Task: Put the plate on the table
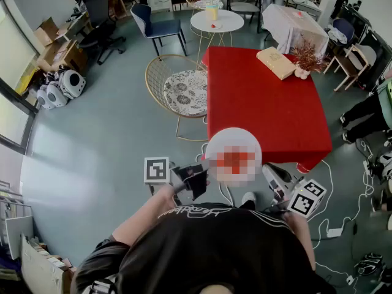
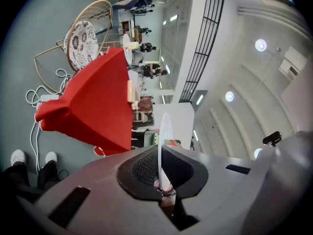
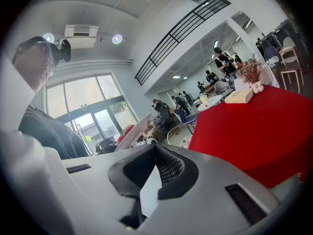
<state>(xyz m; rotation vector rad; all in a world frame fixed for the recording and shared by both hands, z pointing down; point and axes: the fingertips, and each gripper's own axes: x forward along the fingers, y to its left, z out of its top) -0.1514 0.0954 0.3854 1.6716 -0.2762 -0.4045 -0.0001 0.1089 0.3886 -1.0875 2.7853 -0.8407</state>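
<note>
In the head view, the plate [image 1: 233, 138] is held up in the air in front of the person's chest, just short of the near edge of the red table [image 1: 263, 109] and not resting on it. The left gripper [image 1: 195, 177] meets the plate's left rim and the right gripper [image 1: 269, 173] its right rim. On the table's far corner lie a flat box [image 1: 275, 62] and a small vase of dried twigs [image 1: 304, 59]; the near part of the cloth is bare. A gold wire chair [image 1: 174, 87] stands against the table's left side. A round white table [image 1: 216, 22] and a blue chair [image 1: 153, 20] are farther back. Cables [image 1: 334, 225] trail over the floor at the right.

In the left gripper view, the left gripper [image 2: 162, 155] is clamped on the plate [image 2: 165, 131], which shows edge-on as a thin white blade rising from between the pads. The table [image 2: 98, 102] hangs off to the left, well apart, with the wire chair [image 2: 80, 38] beyond it.

In the right gripper view, the right gripper [image 3: 155, 173] is closed on the plate [image 3: 133, 131], whose white rim runs slanting between the pads and out to the upper left. The table [image 3: 254, 131] fills the right side, near but not touching, and the box [image 3: 238, 96] sits at its far end.
</note>
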